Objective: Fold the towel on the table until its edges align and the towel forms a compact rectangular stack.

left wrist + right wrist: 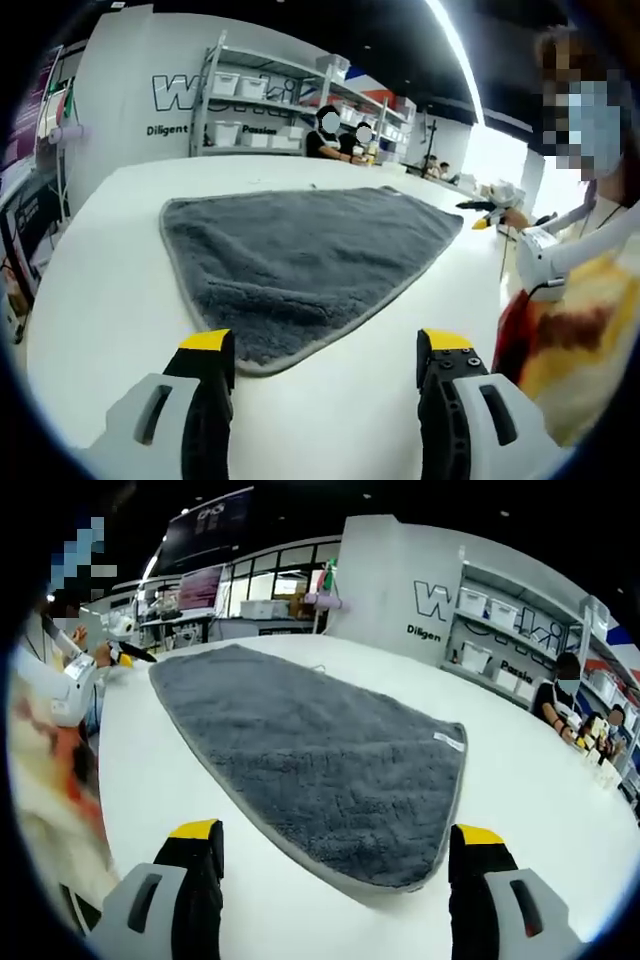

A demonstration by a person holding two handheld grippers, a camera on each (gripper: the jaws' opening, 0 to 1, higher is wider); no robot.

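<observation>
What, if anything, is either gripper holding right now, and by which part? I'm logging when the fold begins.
Nothing is held. The left gripper and right gripper are open above the table, off the flat towel.

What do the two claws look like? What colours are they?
Both look the same. The left claw has two chunky light grey arms with a slot cut in each, black inner faces and bright yellow tips. The right claw matches it: grey outside, black inside, yellow caps on top. No cables or writing show on either.
</observation>
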